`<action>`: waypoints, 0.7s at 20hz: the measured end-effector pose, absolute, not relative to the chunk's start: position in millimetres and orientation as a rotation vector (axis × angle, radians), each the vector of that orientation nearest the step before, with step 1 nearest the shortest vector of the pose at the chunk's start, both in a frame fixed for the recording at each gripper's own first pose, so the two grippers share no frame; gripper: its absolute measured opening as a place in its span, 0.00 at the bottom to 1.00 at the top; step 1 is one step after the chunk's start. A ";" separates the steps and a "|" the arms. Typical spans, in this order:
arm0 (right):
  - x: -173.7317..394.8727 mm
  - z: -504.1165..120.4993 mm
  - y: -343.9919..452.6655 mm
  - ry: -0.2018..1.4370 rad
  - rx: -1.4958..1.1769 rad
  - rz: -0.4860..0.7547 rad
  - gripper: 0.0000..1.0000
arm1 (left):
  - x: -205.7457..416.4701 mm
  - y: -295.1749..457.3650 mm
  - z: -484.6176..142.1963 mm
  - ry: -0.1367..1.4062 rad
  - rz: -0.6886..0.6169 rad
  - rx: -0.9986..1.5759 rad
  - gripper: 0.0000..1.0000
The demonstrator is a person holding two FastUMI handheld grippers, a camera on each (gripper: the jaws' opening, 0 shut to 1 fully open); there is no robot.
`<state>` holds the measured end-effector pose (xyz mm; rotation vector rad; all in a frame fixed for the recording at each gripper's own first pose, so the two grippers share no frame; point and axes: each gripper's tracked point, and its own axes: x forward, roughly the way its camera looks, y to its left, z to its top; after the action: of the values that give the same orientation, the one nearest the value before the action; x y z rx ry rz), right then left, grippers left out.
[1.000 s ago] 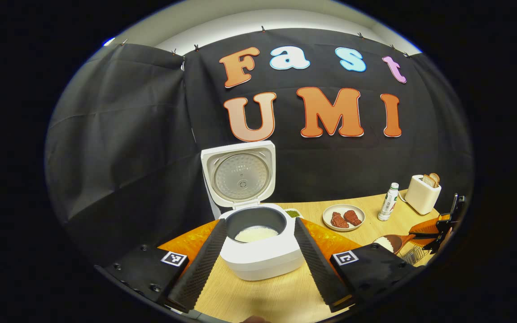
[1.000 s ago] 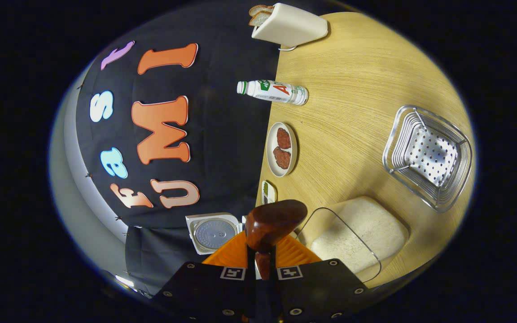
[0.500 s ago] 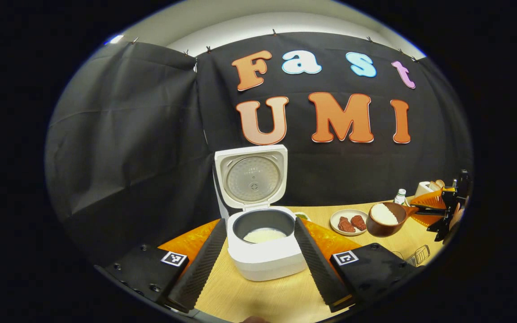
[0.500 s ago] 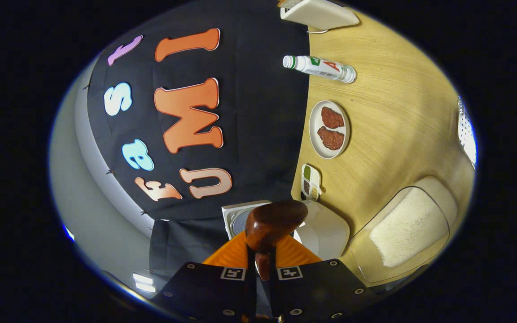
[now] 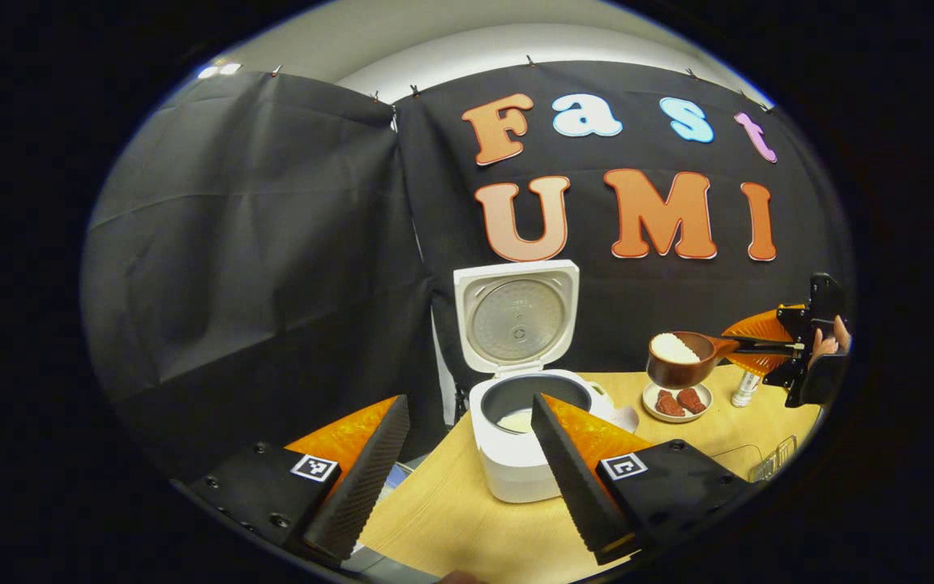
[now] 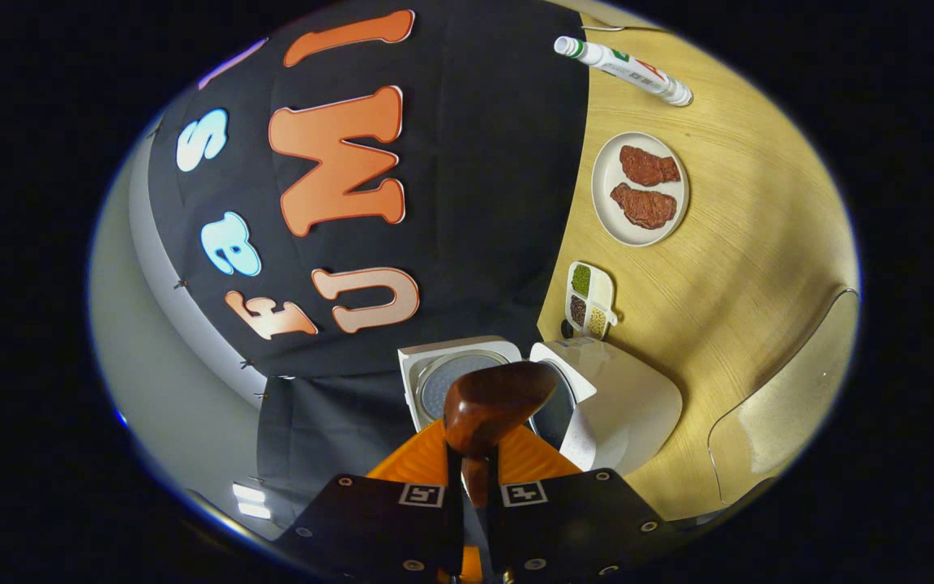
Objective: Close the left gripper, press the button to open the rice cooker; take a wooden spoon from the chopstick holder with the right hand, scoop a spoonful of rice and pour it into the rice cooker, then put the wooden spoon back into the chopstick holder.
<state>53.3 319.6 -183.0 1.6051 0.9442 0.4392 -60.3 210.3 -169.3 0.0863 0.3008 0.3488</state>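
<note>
Now the right gripper pinches the handle of the dark brown wooden spoon, both fingers pressed on it; in the left gripper view the bowl rides level, heaped with white rice, in the air above the round white plate with two red-brown meat pieces. The white square rice cooker stands near the worktop's back edge with its lid upright and its grey inner pot open, some rice already lying in the bottom. The left gripper hangs with fingers spread wide and holds nothing, near the light wooden worktop's front edge.

The step in hand looks like carrying the load to the pot. It would go best with the bowl kept level until it is over the pot's mouth, then rolled slowly so the grains fall inside the rim rather than on the cooker's front lip. The raised lid walls off the back, so the approach should come from the side or front. A small white dish with green and brown seasonings sits just beside the cooker toward the back edge, and a white bottle stands farther along it; low passes there risk a knock. Open worktop lies in front.
</note>
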 end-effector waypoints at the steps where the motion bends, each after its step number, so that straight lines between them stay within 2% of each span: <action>1: 58.7 -182.4 328.1 0.949 1.591 0.438 0.11 | -63.8 217.0 -169.9 0.300 0.359 0.080 1.00; 7: 97.6 -184.8 382.8 0.958 1.493 0.399 0.11 | -81.5 257.9 -176.5 0.299 0.427 0.072 1.00; 14: 140.6 -185.7 434.5 0.910 1.261 0.372 0.11 | -85.5 283.2 -188.8 0.327 0.445 0.074 1.00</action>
<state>140.6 434.5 -185.7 1.2612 0.9103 0.3715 -85.5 283.2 -188.8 0.0740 0.3272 0.4452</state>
